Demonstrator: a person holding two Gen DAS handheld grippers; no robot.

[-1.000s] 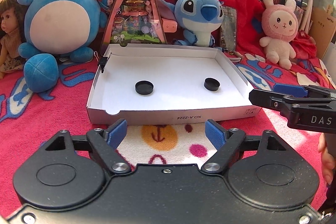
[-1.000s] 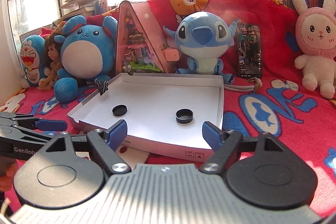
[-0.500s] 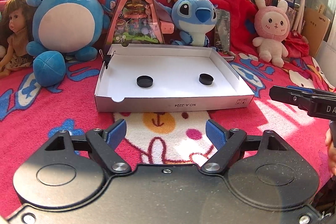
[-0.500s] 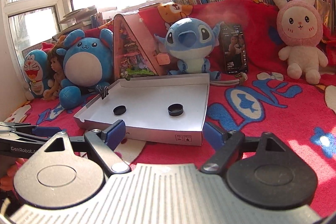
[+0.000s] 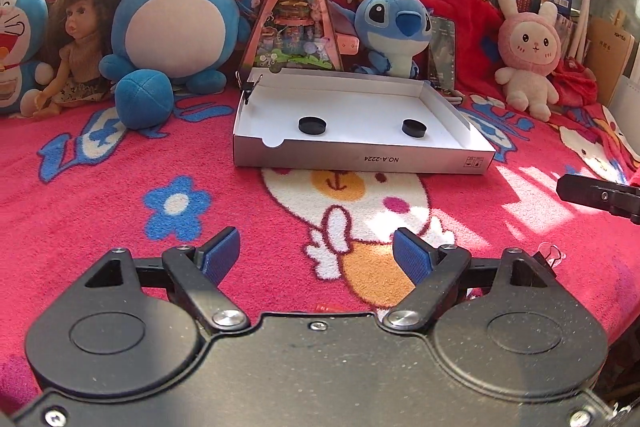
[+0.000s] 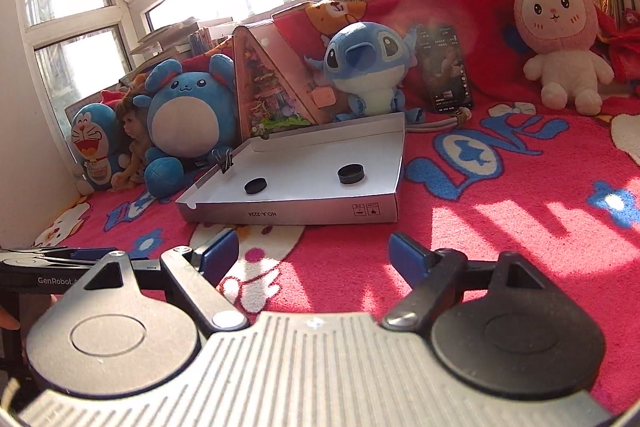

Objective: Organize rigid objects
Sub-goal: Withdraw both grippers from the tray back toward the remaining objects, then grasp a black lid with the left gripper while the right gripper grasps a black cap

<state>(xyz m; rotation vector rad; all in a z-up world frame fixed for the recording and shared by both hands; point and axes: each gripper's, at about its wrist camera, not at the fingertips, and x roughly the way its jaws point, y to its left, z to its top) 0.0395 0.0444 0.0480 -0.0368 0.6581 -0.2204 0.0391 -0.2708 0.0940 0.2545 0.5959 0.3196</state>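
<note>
both claws (image 5: 317, 254) (image 6: 314, 254) open, caps (image 5: 312, 125) well ahead in box (image 5: 360, 159).

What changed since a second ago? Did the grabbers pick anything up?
Both pulled back from the white box, which looks smaller now. The left gripper and right gripper hold nothing, jaws open. The two black caps stayed inside the box; the toys stayed put.

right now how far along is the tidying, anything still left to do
Done, it seems: two black caps, one and another, lie apart inside the white box. In hand: nothing; the left gripper and right gripper are both open and empty above the red blanket. Left: no other loose rigid piece shows on the blanket, so I cannot tell what remains.
</note>
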